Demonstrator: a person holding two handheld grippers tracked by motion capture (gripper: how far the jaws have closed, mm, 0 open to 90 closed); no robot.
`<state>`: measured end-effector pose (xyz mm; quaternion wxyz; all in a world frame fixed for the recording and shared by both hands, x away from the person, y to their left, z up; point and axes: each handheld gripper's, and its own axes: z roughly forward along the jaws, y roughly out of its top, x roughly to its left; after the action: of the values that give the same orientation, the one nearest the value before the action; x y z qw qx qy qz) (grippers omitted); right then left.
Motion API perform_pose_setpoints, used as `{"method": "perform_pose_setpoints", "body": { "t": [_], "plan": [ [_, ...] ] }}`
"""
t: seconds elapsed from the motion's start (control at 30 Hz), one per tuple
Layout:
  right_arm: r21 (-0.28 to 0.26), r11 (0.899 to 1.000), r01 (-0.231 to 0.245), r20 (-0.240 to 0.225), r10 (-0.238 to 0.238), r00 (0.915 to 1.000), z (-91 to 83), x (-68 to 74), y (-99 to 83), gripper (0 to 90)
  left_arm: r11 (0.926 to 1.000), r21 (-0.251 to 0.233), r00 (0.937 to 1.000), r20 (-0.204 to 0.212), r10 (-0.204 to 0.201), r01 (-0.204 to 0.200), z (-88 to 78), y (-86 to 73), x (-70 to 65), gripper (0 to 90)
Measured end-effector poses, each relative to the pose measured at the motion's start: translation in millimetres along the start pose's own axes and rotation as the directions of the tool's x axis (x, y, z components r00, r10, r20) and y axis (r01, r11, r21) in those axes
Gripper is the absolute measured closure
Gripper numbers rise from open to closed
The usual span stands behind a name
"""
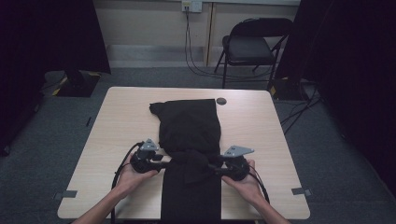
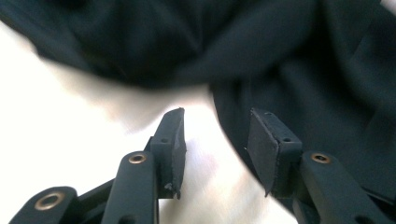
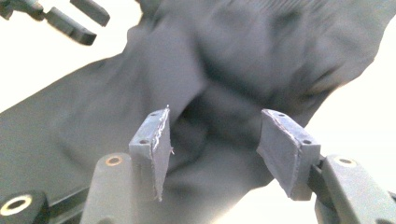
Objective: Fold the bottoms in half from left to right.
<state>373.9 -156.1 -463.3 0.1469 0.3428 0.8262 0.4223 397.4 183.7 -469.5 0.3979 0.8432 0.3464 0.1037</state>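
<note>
A black garment (image 1: pixel 189 140) lies lengthwise down the middle of the light wooden table (image 1: pixel 121 121), bunched into folds near its centre and hanging over the front edge. My left gripper (image 1: pixel 164 164) rests at the cloth's left edge, jaws open, and in its own view the left gripper (image 2: pixel 215 140) has bare table and the edge of the black garment (image 2: pixel 299 60) between its jaws. My right gripper (image 1: pixel 214 169) sits at the cloth's right edge. In its own view the right gripper (image 3: pixel 212 149) is open over the crumpled garment (image 3: pixel 224 60), and the left gripper's fingers (image 3: pixel 70 23) show at top left.
A small dark round disc (image 1: pixel 221 101) lies on the table near the far edge. A black folding chair (image 1: pixel 252 46) stands beyond the table, with cables on the floor. Dark curtains (image 1: pixel 51 32) hang at both sides. Tape marks (image 1: pixel 68 193) sit at the table's front corners.
</note>
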Motion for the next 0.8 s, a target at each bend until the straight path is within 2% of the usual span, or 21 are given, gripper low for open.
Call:
{"method": "perform_pose_setpoints", "body": {
  "t": [0.1,0.17,0.23,0.3,0.33,0.37,0.4,0.47,0.5,0.57,0.6,0.63,0.67,0.7,0.73,0.77,0.8],
  "plan": [
    [-0.045,0.999,-0.028,0.031,0.029,0.9991,3.1,-17.6,16.7,43.1,0.9972,-0.065,0.9990,-0.024,-0.039,0.037,-1.8,13.7,7.1,55.1],
    [-0.049,0.998,-0.032,0.051,0.035,0.9981,16.1,-30.6,30.1,41.6,0.9959,-0.072,0.9977,-0.035,-0.058,0.056,4.4,22.5,14.1,54.2],
    [-0.039,0.998,-0.040,0.069,0.043,0.9967,31.5,-41.6,40.4,40.8,0.9911,-0.096,0.9933,-0.061,-0.098,0.092,12.9,27.0,21.3,53.1],
    [-0.038,0.996,-0.077,0.058,0.079,0.9952,47.0,-52.7,46.9,41.1,0.9890,-0.094,0.9914,-0.054,-0.120,0.114,23.8,29.7,28.6,51.7],
    [-0.029,0.995,-0.093,0.040,0.094,0.9948,54.6,-56.9,48.9,40.7,0.9898,-0.085,0.9905,-0.068,-0.120,0.114,29.1,30.8,31.0,50.6],
    [-0.020,0.995,-0.099,0.039,0.099,0.9943,62.0,-59.5,50.1,40.2,0.9897,-0.092,0.9895,-0.084,-0.117,0.109,34.1,31.0,32.2,48.4],
    [-0.009,0.995,-0.097,0.040,0.097,0.9945,68.7,-61.0,50.6,40.0,0.9906,-0.089,0.9906,-0.080,-0.111,0.104,39.4,30.5,34.0,46.5],
    [0.025,0.995,-0.091,0.050,0.090,0.9947,80.0,-62.2,51.3,39.6,0.9931,-0.059,0.9887,-0.105,-0.107,0.102,50.5,27.9,36.5,42.4],
    [0.038,0.995,-0.093,0.057,0.090,0.9943,86.8,-62.9,51.0,39.3,0.9917,-0.050,0.9883,-0.091,-0.122,0.118,56.0,25.7,37.8,39.8],
    [0.057,0.993,-0.103,0.073,0.099,0.9924,95.7,-63.6,49.6,38.6,0.9923,-0.053,0.9874,-0.106,-0.117,0.112,60.7,24.2,38.7,39.0],
    [0.062,0.991,-0.116,0.075,0.111,0.9910,99.1,-63.6,47.6,43.6,0.9899,-0.074,0.9864,-0.103,-0.128,0.121,59.6,25.1,38.9,42.0],
    [0.061,0.991,-0.117,0.069,0.113,0.9912,101.3,-63.0,45.6,49.1,0.9905,-0.079,0.9880,-0.097,-0.120,0.113,57.7,26.3,39.0,53.0],
    [0.049,0.994,-0.100,0.094,0.095,0.9910,101.1,-61.1,44.8,59.4,0.9911,-0.085,0.9883,-0.104,-0.111,0.103,56.1,27.5,39.0,61.2],
    [0.037,0.995,-0.095,0.098,0.091,0.9910,99.4,-60.4,45.8,71.1,0.9919,-0.084,0.9899,-0.097,-0.103,0.095,53.7,28.3,40.1,69.4],
    [0.027,0.995,-0.098,0.095,0.095,0.9910,97.5,-61.0,47.7,77.4,0.9930,-0.079,0.9919,-0.084,-0.094,0.088,48.4,33.2,43.1,74.5],
    [-0.008,0.994,-0.108,0.088,0.108,0.9902,91.3,-63.0,53.9,80.3,0.9894,-0.108,0.9915,-0.077,-0.105,0.096,44.8,36.0,44.3,79.9],
    [-0.025,0.992,-0.121,0.074,0.122,0.9898,88.0,-64.2,58.0,80.7,0.9847,-0.141,0.9905,-0.077,-0.114,0.102,39.3,40.4,45.2,81.6]
  ]
}}
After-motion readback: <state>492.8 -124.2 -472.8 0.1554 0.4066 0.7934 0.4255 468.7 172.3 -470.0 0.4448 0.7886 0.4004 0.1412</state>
